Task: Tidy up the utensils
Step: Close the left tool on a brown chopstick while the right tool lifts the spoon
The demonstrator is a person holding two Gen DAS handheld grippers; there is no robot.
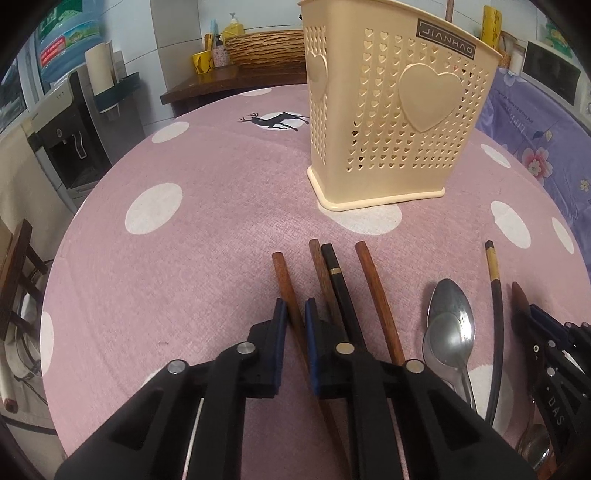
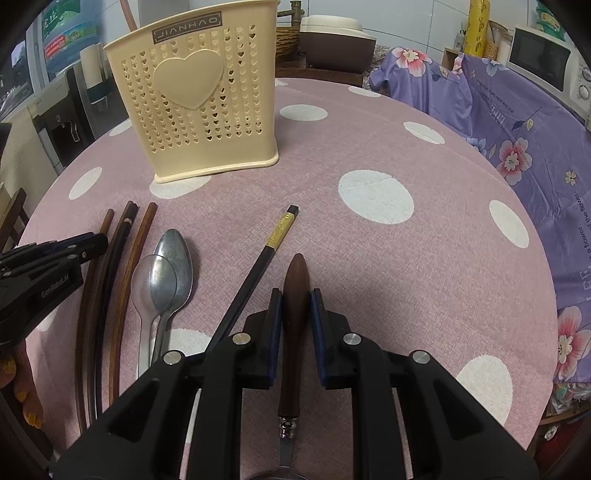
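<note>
Your left gripper (image 1: pixel 294 308) has its two blue-padded fingers (image 1: pixel 279 325) set to either side of one brown wooden chopstick (image 1: pixel 286 280). They sit close against it, but a sliver of gap shows on the right side, so you cannot tell whether the chopstick is actually clamped. Your right gripper (image 2: pixel 296 300) straddles a dark wooden handle (image 2: pixel 294 295) that ends in a metal ferrule nearer the camera. Its left pad (image 2: pixel 275 314) touches the handle, while a narrow gap shows at the right pad.

Counting outward on the pink polka-dot tablecloth (image 1: pixel 166 258): you have three brown wooden chopsticks in all. The one between your left fingers is the leftmost, a second (image 1: pixel 320 266) lies against a black chopstick with a thin gold ring (image 1: pixel 338 275), and a third (image 1: pixel 373 291) lies just right of that pair. A second black chopstick with a wide gold band (image 2: pixel 275 242) lies apart, between the spoons and the wooden handle. That makes five chopsticks lying flat.

Two metal spoons (image 1: pixel 448 325) lie overlapped, one bowl partly on the other, bowls toward the holder.

One cream perforated utensil holder (image 1: pixel 388 110), with raised hearts and a JIANHAO label, stands upright beyond the row. One thin wooden stick (image 2: pixel 127 14) rises from its top.
</note>
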